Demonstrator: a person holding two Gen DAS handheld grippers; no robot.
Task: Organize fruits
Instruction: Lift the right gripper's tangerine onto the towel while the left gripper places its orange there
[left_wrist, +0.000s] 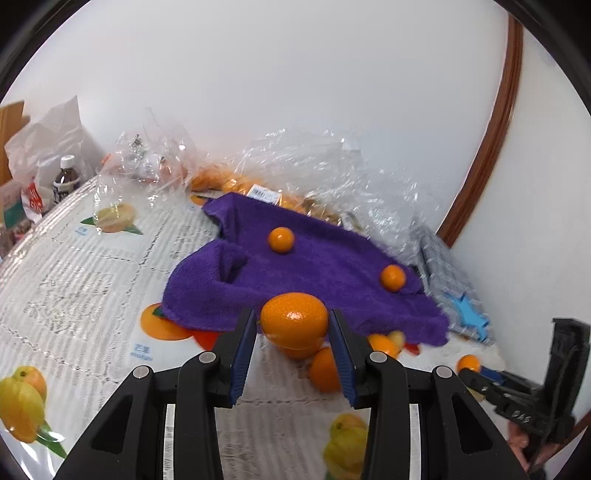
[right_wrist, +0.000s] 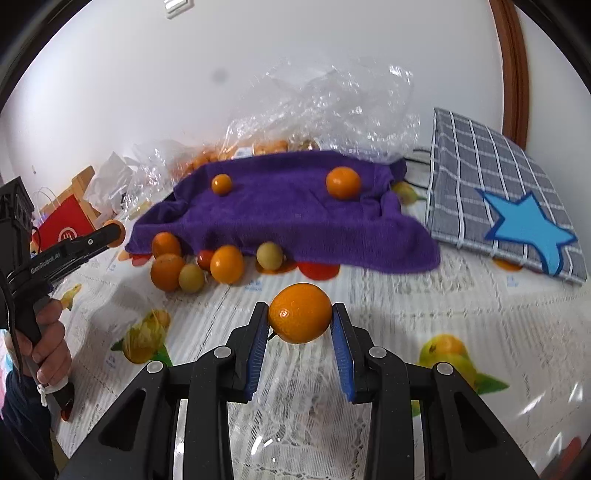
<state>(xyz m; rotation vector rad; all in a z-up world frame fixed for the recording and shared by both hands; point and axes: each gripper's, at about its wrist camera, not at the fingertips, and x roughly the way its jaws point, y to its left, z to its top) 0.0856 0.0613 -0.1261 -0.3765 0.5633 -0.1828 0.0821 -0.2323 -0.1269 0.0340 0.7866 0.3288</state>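
My left gripper (left_wrist: 293, 323) is shut on an orange (left_wrist: 294, 320), held above the near edge of a purple towel (left_wrist: 295, 273). Two small oranges (left_wrist: 281, 239) (left_wrist: 393, 277) rest on the towel. My right gripper (right_wrist: 300, 317) is shut on another orange (right_wrist: 300, 312), above the table in front of the towel (right_wrist: 280, 218). In the right wrist view, two oranges (right_wrist: 221, 184) (right_wrist: 343, 182) lie on the towel, and several oranges and yellowish fruits (right_wrist: 226, 264) lie by its near edge. The left gripper (right_wrist: 114, 232) shows there at far left with its orange.
A clear plastic bag of oranges (right_wrist: 280, 144) lies behind the towel by the wall. A grey checked cloth with a blue star (right_wrist: 509, 206) lies to the right. Bags and a bottle (left_wrist: 66, 181) stand at far left. The table has a fruit-print lace cover (left_wrist: 81, 258).
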